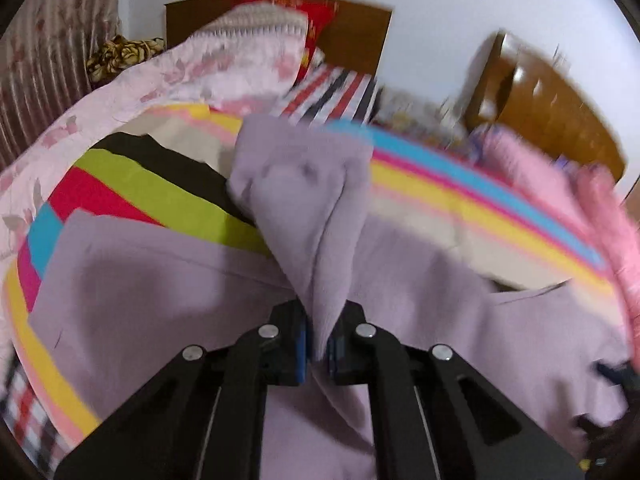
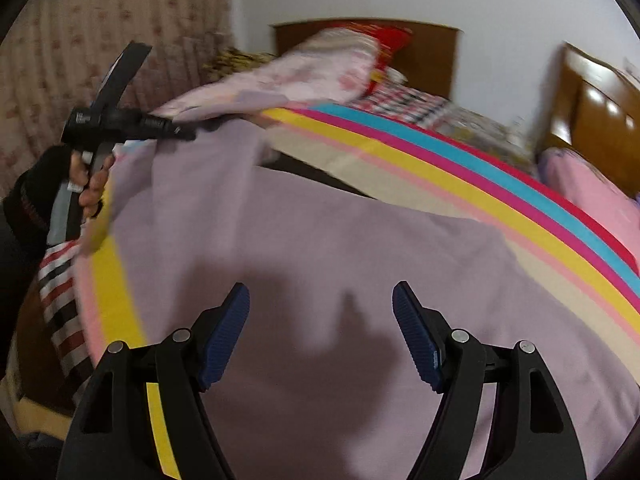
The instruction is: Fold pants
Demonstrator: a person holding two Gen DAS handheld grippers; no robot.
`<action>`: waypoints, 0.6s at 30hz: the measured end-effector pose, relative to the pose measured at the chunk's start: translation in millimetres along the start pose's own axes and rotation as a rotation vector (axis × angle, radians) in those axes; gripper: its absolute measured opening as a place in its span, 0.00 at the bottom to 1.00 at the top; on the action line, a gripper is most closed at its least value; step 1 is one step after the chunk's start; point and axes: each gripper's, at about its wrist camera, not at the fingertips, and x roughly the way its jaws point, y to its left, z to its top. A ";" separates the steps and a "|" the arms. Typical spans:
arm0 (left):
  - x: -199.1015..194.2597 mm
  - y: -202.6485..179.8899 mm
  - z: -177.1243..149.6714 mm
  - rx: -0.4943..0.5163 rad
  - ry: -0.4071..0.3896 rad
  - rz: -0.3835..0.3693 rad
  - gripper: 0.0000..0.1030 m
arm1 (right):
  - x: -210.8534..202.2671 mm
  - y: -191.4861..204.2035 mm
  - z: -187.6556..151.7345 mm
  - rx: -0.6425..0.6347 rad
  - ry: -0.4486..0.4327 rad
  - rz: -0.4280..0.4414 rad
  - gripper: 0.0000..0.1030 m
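Left gripper (image 1: 317,342) clamped on a fold of the pants (image 1: 160,300); right gripper (image 2: 320,334) apart, empty, above the pants spread on the striped bed (image 2: 460,168). Cloth is soft, light and limp, so take it at hems or waistband. Motion blur hides which edge is pinched, probably a leg end.

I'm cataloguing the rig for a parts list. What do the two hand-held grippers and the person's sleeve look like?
Both are matte black with silver pivot rivets. The right hand-held gripper has ribbed blue pads; the left hand-held gripper shows blue pads too. The sleeve is dark knit with a reddish band.
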 end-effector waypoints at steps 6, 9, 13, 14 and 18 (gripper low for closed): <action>-64.6 37.9 -29.6 -0.060 -0.014 -0.065 0.07 | -10.2 63.0 -6.2 -0.219 -0.033 0.136 0.69; -77.3 50.9 -54.4 -0.098 -0.008 -0.047 0.07 | -6.4 77.8 -3.9 -0.254 -0.038 0.104 0.69; -27.7 77.1 -87.8 -0.148 0.123 0.014 0.08 | 10.7 82.4 6.6 -0.244 -0.007 0.090 0.69; -21.9 80.0 -91.1 -0.148 0.114 0.005 0.09 | 15.1 83.9 8.4 -0.247 0.005 0.089 0.69; -32.9 83.1 -99.2 -0.145 0.029 -0.015 0.18 | 21.4 84.8 9.0 -0.244 0.029 0.106 0.69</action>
